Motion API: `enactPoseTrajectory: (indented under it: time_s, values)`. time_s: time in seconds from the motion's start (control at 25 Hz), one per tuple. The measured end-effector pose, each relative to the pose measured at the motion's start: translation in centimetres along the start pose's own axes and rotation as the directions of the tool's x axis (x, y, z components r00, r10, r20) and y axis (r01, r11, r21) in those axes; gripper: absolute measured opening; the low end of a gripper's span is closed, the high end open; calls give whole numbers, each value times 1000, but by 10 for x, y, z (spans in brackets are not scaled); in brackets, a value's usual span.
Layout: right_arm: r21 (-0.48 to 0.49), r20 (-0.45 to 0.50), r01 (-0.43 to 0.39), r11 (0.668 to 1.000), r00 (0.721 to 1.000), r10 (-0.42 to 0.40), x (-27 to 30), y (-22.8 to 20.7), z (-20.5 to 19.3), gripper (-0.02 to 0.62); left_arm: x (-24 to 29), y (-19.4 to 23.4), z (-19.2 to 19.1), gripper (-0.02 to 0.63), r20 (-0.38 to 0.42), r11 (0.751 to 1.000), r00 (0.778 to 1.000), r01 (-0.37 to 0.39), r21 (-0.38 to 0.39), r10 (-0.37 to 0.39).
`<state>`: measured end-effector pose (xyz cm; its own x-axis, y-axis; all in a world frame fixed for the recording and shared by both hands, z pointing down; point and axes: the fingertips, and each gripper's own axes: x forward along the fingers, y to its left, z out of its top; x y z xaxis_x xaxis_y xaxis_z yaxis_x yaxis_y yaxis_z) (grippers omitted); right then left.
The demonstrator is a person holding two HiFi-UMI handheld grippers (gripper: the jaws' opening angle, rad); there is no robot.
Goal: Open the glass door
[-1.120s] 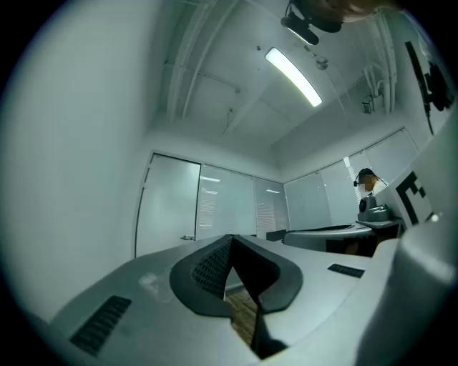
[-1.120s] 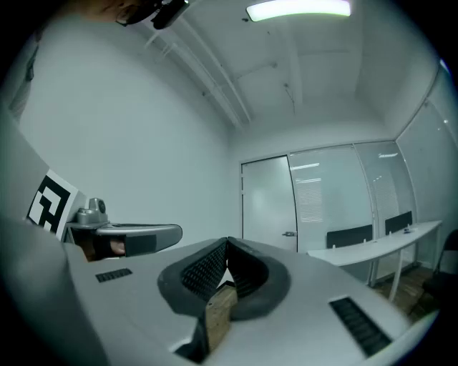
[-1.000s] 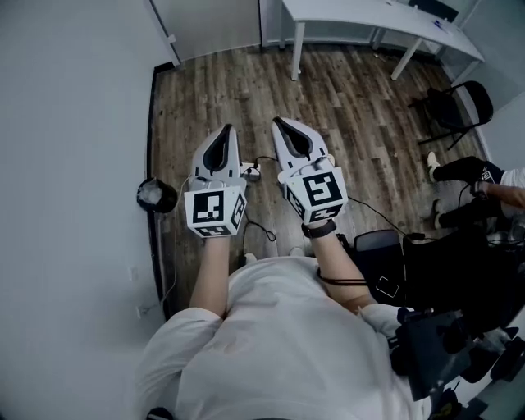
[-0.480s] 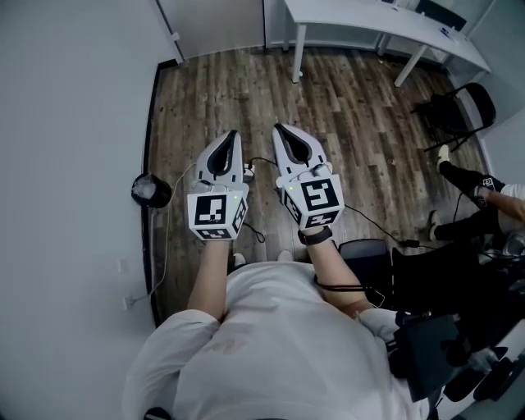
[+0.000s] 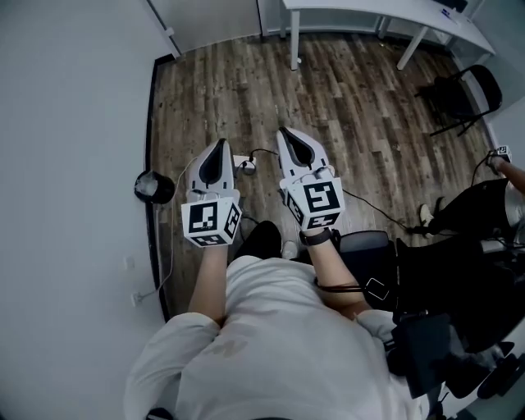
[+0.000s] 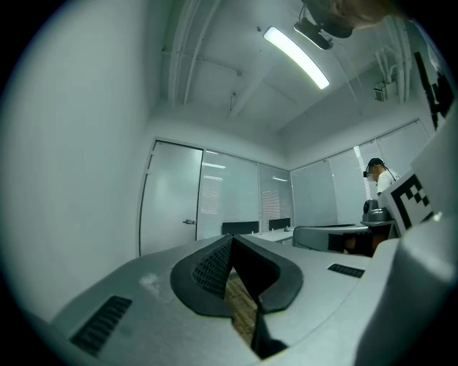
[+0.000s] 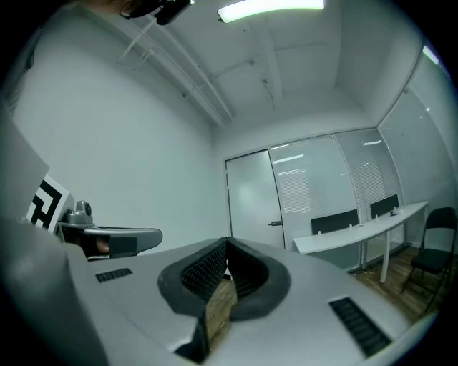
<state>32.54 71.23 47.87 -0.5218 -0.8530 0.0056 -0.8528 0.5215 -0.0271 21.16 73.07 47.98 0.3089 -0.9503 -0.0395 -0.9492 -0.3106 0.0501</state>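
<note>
The frosted glass door (image 6: pixel 172 214) stands shut at the far end of the room, with a small handle (image 6: pixel 189 221) on its right side. It shows again in the right gripper view as the glass door (image 7: pixel 254 207) with its handle (image 7: pixel 274 224). In the head view only the door's foot (image 5: pixel 213 20) shows, at the top. My left gripper (image 5: pixel 220 142) and right gripper (image 5: pixel 283 130) are held side by side over the wood floor, pointing level at the door and well short of it. Both left gripper (image 6: pixel 230 238) and right gripper (image 7: pixel 227 241) are shut, jaws together on nothing.
A white wall (image 5: pixel 74 123) runs along the left, with a black round object (image 5: pixel 155 188) and cables (image 5: pixel 246 164) at its foot. A white table (image 5: pixel 369 12) and a black folding chair (image 5: pixel 459 94) stand to the right. A seated person (image 5: pixel 492 197) and black gear are at the right.
Both grippers, still shut, have sunk a little in the head view. My dark shoe now shows under them. The seated person's legs at the right have shifted.
</note>
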Motion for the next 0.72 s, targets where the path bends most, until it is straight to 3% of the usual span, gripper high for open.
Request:
enactPoseTrajectory:
  time_s: [0.2,0.44,0.72]
  values:
    - [-84,-3,-98,992,995,98,12,11,-1,2,25,21,-4,-11,24,1000,1000,3,-24,-2]
    - [-120,-97,-62,991,994,50,69,-29,-15,2,110,43,-25,-11,17,993,1000,24,-113,-22]
    - [-112,-48,-46,993,998,40,194,-50,7,2,199,114,1,-11,69,997,997,31,-74,-26]
